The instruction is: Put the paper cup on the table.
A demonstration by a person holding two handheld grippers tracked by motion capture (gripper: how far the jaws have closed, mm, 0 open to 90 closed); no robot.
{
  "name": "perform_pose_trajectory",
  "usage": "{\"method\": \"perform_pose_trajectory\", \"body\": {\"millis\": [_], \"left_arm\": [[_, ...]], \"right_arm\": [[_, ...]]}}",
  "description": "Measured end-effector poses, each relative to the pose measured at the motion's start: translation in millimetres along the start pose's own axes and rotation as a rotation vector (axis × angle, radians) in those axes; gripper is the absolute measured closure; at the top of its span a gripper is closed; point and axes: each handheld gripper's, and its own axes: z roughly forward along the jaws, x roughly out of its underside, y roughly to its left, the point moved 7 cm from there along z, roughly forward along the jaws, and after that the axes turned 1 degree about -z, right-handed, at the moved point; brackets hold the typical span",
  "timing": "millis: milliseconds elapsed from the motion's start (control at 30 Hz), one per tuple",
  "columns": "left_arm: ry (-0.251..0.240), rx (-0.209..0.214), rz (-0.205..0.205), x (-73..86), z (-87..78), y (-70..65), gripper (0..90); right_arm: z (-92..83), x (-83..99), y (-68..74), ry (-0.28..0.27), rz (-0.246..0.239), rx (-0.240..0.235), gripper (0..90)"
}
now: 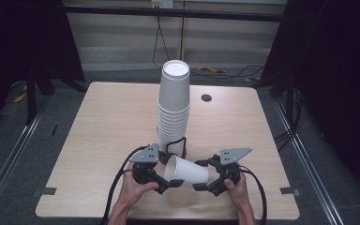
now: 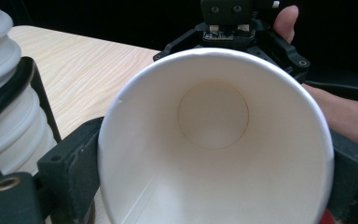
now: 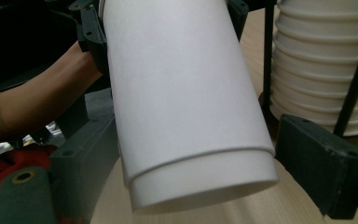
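Paper cup (image 1: pixel 187 171) lies on its side in the air just above the near edge of the table (image 1: pixel 108 122), held between the two grippers, its open mouth toward the person's left and its base toward the right. In the left gripper view the left gripper (image 2: pixel 205 186) has its black jaws on either side of the cup's rim (image 2: pixel 214 140), pads pressed against the outer wall, and the camera looks straight down into the white inside to the round bottom. The right gripper (image 1: pixel 205 180) takes the base end; in the right gripper view its left pad lies against the cup wall (image 3: pixel 186 93), while the right pad stands just beside the base with a thin gap, so whether it truly pinches I cannot tell. Each gripper is carried by a hand coming in from the bottom of the high view. Just behind the cup stands a tall stack of cups (image 1: pixel 173 105) in a black wire holder (image 1: pixel 182 143) (the top one upside down, its white base showing). A small dark round hole (image 1: pixel 206 98) sits in the tabletop farther back.
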Motion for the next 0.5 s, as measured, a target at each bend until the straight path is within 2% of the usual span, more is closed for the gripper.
{"method": "perform_pose_trajectory", "body": {"millis": [233,400,500], "left_arm": [[0.024,-0.028,0.006,-2.7,-3.2,2.0,9.1],[0.042,-0.069,0.007,-3.2,-8.5,2.4,9.1],[0.046,-0.075,0.002,-3.1,-11.7,2.3,9.1]], "right_arm": [[-4.5,-1.0,-1.6,-0.015,-0.007,0.048,13.3],[-7.8,-1.6,-4.9,-0.025,0.008,0.096,13.0],[-10.0,-2.0,-5.8,-0.035,0.013,0.123,13.0]]}}
